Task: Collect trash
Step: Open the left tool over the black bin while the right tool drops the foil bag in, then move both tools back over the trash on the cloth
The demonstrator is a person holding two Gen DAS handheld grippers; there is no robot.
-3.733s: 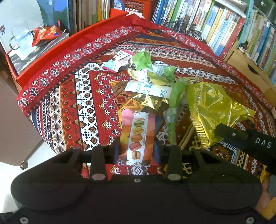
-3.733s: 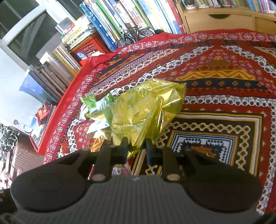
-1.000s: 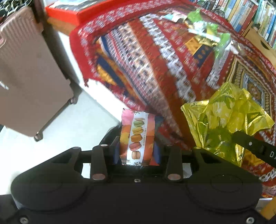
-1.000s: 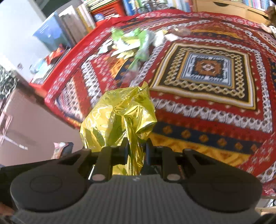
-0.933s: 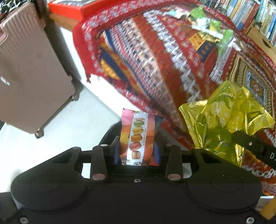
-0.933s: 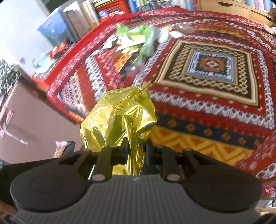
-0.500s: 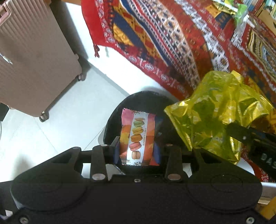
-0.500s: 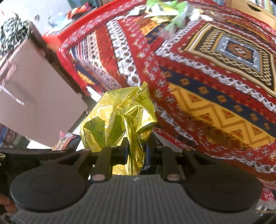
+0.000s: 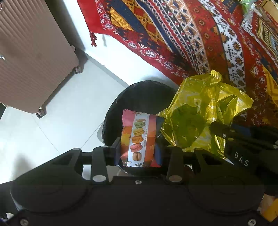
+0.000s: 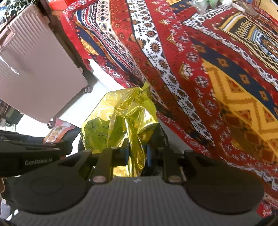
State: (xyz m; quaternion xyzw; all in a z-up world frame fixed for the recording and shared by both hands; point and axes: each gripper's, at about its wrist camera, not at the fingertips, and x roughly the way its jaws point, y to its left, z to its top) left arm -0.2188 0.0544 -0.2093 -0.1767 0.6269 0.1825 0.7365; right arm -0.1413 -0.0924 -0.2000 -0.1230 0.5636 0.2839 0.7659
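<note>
My left gripper (image 9: 138, 153) is shut on a pink and orange macaron wrapper (image 9: 137, 139), which hangs straight down over the dark mouth of a black bin (image 9: 139, 97) on the floor. My right gripper (image 10: 136, 155) is shut on a crumpled gold foil bag (image 10: 121, 118). That gold foil bag (image 9: 199, 111) shows beside the macaron wrapper at the bin's right edge, with the right gripper's black body (image 9: 243, 146) behind it. The macaron wrapper (image 10: 58, 130) and the left gripper's body (image 10: 34, 156) appear at the left of the right wrist view. More wrappers (image 10: 205, 4) lie far off on the patterned cloth.
A red patterned tablecloth (image 9: 199, 34) hangs over the table edge just beyond the bin. A pink ribbed suitcase (image 9: 29, 57) on wheels stands on the white tiled floor (image 9: 69, 107) to the left. A hand (image 10: 1, 186) shows at the left edge.
Both grippers came off the table edge and sank toward the floor with their wrappers. The black bin came into view and now sits right under the macaron wrapper and gold bag.
</note>
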